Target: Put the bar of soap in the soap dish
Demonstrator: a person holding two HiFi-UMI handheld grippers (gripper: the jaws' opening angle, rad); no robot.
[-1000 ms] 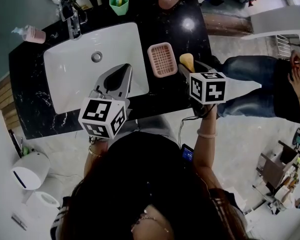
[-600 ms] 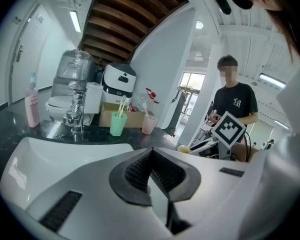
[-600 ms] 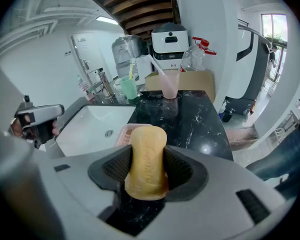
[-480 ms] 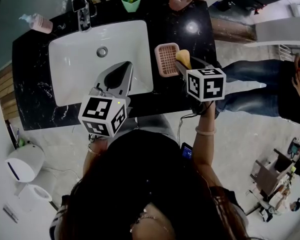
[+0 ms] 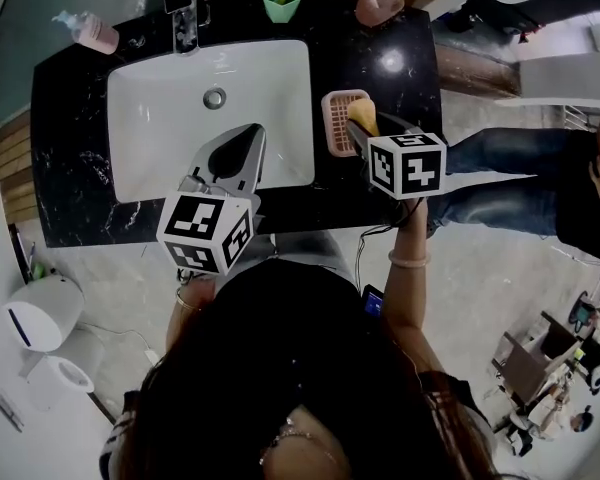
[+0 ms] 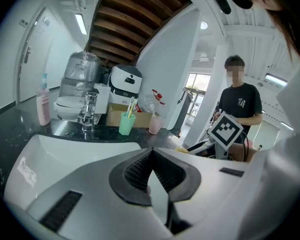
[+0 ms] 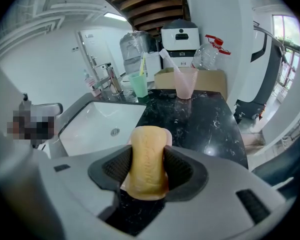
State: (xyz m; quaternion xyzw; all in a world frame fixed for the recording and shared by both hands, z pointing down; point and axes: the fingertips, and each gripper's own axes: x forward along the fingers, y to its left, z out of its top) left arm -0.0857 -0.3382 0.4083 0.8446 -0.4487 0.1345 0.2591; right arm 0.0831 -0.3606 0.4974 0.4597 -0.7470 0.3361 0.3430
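Black marble counter (image 5: 75, 168) with a white sink (image 5: 160, 138) forms the work surface. Right gripper (image 7: 146, 178) clamps the bar of soap (image 7: 147, 151) firmly between its pads, at the right edge of the pink soap dish (image 5: 336, 118). Advised: centre the bar over the dish, lower to contact, then release. Left gripper (image 6: 151, 156) has its jaws together, empty, above the sink.

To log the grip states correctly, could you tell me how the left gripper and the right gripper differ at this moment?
The right gripper is clamped on the yellow bar of soap; the left gripper is shut with nothing between its jaws. In the head view, the right gripper hovers by the pink soap dish, while the left gripper hangs over the white sink. Both carry a marker cube.
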